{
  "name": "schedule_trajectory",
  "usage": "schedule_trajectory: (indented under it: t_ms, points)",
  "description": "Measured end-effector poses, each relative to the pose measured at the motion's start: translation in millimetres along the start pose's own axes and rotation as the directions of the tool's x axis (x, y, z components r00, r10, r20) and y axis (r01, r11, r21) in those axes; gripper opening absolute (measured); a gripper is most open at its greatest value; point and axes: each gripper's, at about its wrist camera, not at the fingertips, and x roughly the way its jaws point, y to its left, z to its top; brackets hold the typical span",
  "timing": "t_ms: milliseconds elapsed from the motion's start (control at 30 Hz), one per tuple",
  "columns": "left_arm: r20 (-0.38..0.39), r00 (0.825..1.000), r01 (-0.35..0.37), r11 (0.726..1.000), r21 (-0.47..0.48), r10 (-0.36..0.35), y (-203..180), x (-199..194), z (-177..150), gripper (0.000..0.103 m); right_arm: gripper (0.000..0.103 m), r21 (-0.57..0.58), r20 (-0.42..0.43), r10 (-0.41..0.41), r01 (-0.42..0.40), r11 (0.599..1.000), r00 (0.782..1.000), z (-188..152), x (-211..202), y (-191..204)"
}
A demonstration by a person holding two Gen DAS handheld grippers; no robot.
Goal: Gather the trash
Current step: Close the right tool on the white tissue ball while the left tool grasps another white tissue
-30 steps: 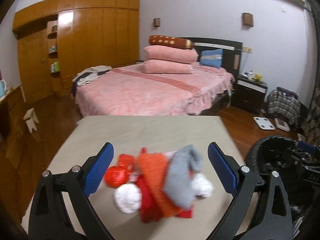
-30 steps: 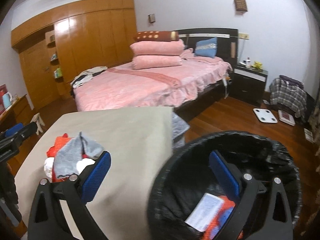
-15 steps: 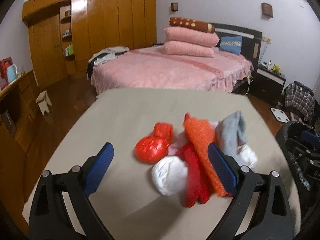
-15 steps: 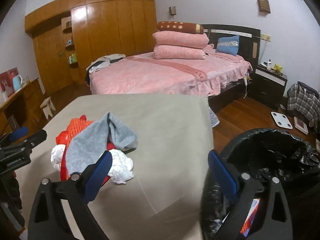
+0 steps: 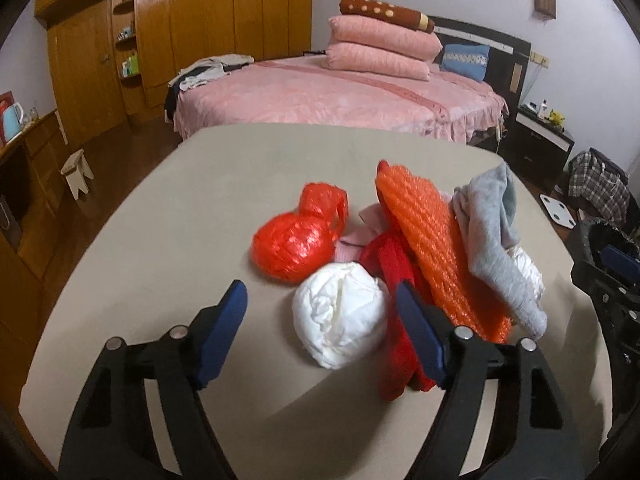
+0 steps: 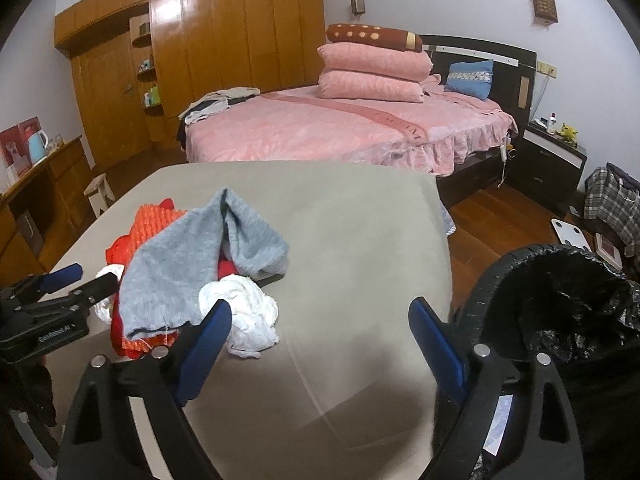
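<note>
A heap of trash lies on the beige table (image 5: 192, 216): a red plastic bag ball (image 5: 296, 248), a white crumpled ball (image 5: 340, 320), an orange mesh wrap (image 5: 432, 240), a red strip (image 5: 394, 280) and a grey cloth (image 5: 492, 240). My left gripper (image 5: 322, 332) is low over the near edge of the heap. Its jaws are closing with the white ball between them, and the left pad is still clear of it. My right gripper (image 6: 320, 340) hovers over bare table, jaws closing slightly. A second white wad (image 6: 244, 320) lies beside its left finger.
A bin lined with a black bag (image 6: 560, 300) stands on the floor off the table's right edge. Behind the table is a bed with a pink cover (image 6: 340, 128). A dark nightstand (image 6: 552, 152) is at the right, and wooden wardrobes (image 6: 220, 40) line the back left.
My left gripper sank toward the heap and its jaws narrowed around the white ball. My right gripper swung left from above the bin to over the table.
</note>
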Motion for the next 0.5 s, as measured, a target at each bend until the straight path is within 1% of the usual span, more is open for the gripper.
schedule_trajectory:
  t_ms: [67, 100, 133, 167, 233, 367, 500]
  points:
    - [-0.021, 0.999, 0.026, 1.000, -0.004, -0.026, 0, 5, -2, 0.056, 0.087, -0.003, -0.007, 0.008, -0.008, 1.000, 1.000, 0, 3, 2]
    - [-0.024, 0.999, 0.034, 0.999, -0.005, -0.035, 0, 5, -2, 0.053, 0.086, -0.005, -0.009, 0.011, -0.011, 1.000, 1.000, -1, 4, 3]
    - [-0.025, 0.999, 0.045, 0.999, -0.005, -0.046, -1, 6, -3, 0.044, 0.085, -0.009, -0.013, 0.016, -0.016, 1.000, 1.000, -1, 5, 5]
    - [-0.024, 0.998, 0.053, 0.999, -0.002, -0.053, -1, 5, -4, 0.038, 0.085, -0.012, -0.016, 0.019, -0.019, 1.000, 1.000, -2, 6, 6]
    - [-0.020, 0.998, 0.063, 0.998, 0.005, -0.063, -3, 3, -5, 0.031, 0.082, -0.018, -0.025, 0.029, -0.030, 0.999, 0.999, -3, 9, 10]
    - [-0.021, 0.997, 0.069, 0.998, -0.006, -0.069, -4, 0, -4, 0.026, 0.079, -0.031, -0.041, 0.052, -0.054, 0.998, 0.998, -6, 13, 20]
    - [-0.010, 0.998, 0.058, 0.998, -0.022, -0.058, -1, -5, -3, 0.024, 0.078, -0.051, -0.053, 0.065, -0.068, 0.996, 0.996, -7, 19, 29]
